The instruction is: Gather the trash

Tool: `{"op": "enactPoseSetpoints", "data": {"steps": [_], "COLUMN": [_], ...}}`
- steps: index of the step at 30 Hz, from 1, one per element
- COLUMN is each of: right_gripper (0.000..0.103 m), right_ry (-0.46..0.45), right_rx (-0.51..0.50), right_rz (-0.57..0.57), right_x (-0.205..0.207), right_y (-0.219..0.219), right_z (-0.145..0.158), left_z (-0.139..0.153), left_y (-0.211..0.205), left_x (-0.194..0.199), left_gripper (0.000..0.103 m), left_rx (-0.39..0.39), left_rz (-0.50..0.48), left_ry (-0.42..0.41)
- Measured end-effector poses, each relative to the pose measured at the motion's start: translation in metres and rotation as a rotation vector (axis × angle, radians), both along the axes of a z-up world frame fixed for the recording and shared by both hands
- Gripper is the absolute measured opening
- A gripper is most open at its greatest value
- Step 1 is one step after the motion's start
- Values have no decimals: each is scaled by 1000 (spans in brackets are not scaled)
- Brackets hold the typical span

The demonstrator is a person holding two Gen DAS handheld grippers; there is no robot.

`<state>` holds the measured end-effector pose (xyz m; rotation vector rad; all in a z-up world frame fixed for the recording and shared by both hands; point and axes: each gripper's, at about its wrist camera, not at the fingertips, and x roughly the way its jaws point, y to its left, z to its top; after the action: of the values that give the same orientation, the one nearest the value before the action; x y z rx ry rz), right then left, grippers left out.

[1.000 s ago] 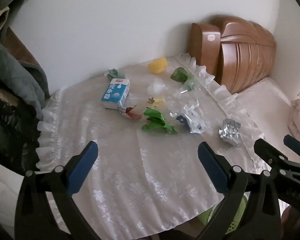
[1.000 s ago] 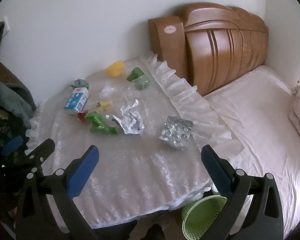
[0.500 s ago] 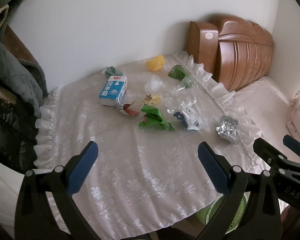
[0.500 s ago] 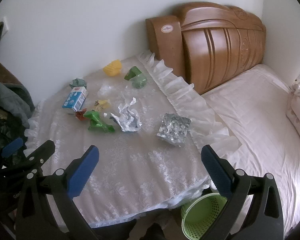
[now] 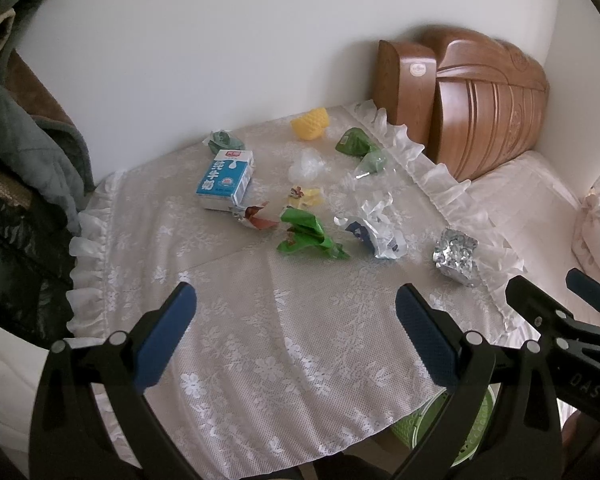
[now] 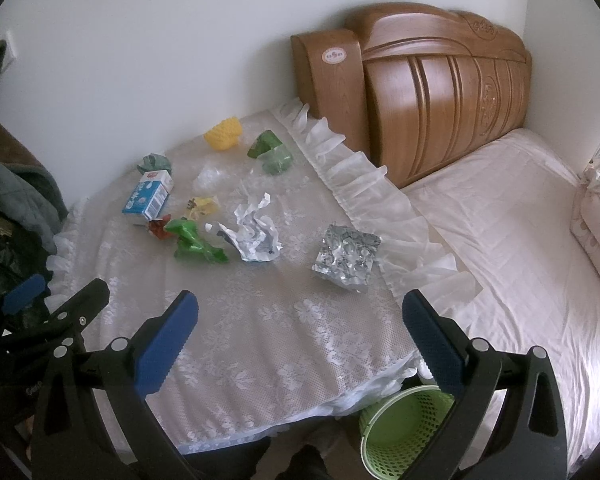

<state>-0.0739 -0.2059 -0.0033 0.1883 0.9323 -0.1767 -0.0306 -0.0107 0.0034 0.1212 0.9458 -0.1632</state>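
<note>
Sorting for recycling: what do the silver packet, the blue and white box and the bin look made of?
Silver packet: looks like foil, shiny and creased all over. Blue and white box: probably coated carton, with printed faces and folded edges. Bin: likely plastic, light green with a perforated mesh wall.

The round green plastic mesh basket [image 6: 405, 420] at lower right sits partly hidden under the white lace tablecloth's [image 6: 284, 344] hem; the blue-and-white milk carton's [image 5: 226, 179] print is too small to read.

White floral lace cloth [image 6: 284, 344] covers the desk; a blue-and-white carton [image 5: 226, 179], green wrapper [image 5: 306, 234], silver foil [image 6: 346, 258], yellow cup [image 5: 310, 123]; lime-green basket [image 6: 400, 420]; blue-padded black fingers [image 6: 166, 346].
</note>
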Motion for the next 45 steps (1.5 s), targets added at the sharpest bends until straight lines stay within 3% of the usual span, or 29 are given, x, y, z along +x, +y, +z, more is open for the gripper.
{"op": "enactPoseSetpoints", "data": {"steps": [45], "right_gripper": [101], "right_ry": [7], "right_rx": [-1], "right_rz": [0], "right_x": [4], "right_y": [3], "right_z": [0], "left_z": [-7], "left_y": [-1], "left_x": [9], "left_gripper": [95], "left_rx": [5], "left_rz": [3], "left_ry": [15]}}
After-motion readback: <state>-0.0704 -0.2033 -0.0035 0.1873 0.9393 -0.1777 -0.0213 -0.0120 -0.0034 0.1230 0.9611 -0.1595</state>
